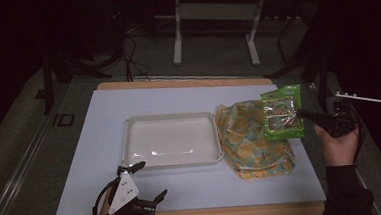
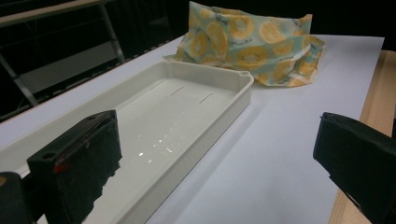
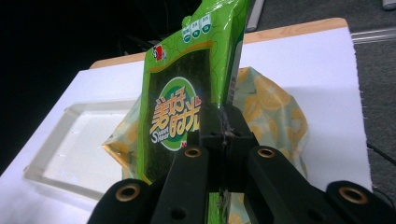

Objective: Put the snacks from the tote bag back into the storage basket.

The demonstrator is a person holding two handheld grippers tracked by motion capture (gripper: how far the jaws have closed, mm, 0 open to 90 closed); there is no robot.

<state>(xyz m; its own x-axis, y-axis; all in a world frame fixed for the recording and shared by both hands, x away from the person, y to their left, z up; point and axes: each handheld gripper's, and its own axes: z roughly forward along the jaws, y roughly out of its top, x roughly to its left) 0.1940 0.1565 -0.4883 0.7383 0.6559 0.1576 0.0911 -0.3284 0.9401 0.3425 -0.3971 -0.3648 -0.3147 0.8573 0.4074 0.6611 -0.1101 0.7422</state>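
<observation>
Tabletop: right gripper (image 3: pixel 224 133) view shows snack packet (image 3: pixel 191 93) lettering.

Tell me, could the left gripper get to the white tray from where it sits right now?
Probably yes. The left gripper rests open on the table just in front of the white tray, with nothing between them; the patterned bag lies beyond the tray's far side.

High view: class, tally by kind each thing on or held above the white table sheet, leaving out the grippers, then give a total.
Tray: 1
Patterned bag: 1
Green packet: 1
Total: 3
</observation>
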